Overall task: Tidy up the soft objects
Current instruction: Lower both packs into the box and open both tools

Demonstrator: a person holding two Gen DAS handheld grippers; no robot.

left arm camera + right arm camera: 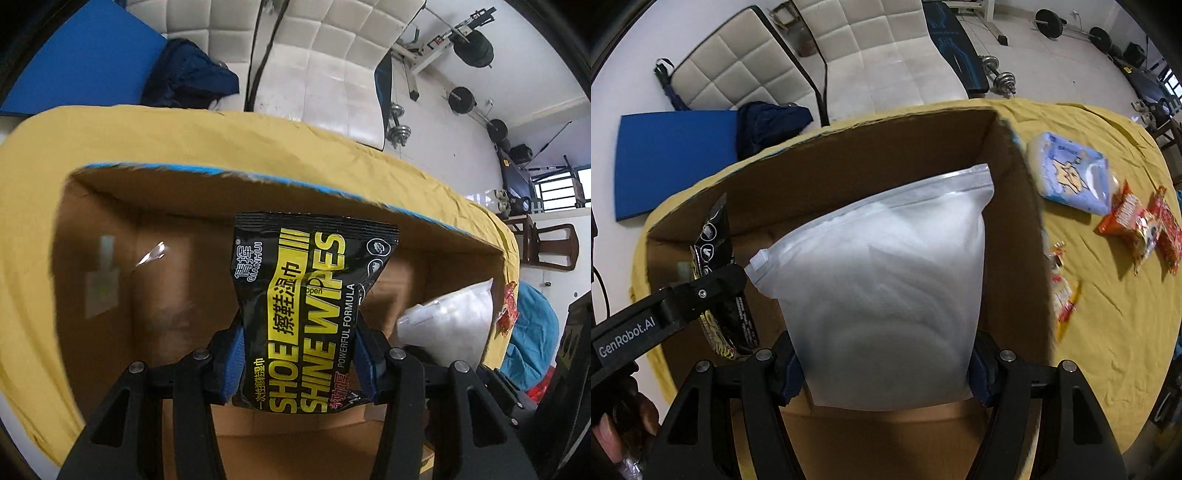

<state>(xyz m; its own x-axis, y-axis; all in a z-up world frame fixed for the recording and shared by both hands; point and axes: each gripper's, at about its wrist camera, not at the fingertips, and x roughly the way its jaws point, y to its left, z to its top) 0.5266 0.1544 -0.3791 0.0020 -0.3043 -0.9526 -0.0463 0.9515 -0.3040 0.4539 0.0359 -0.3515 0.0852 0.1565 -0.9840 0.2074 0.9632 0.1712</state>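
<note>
My left gripper [299, 363] is shut on a black and yellow shoe wipes pack [310, 295] and holds it over the open cardboard box [155, 295]. My right gripper [882, 373] is shut on a frosted white zip bag [882, 273] and holds it inside the same box [886, 155]. The zip bag also shows in the left wrist view [450, 317] at the right. The wipes pack [716, 258] and the left gripper's finger [701, 291] show at the left in the right wrist view.
The box stands on a table with a yellow cloth [1108, 314]. To its right lie a pale blue tissue pack [1071, 177], orange and red snack packets [1137, 221] and a small yellow packet [1063, 295]. Beyond the table are white quilted mats, a blue mat and gym weights.
</note>
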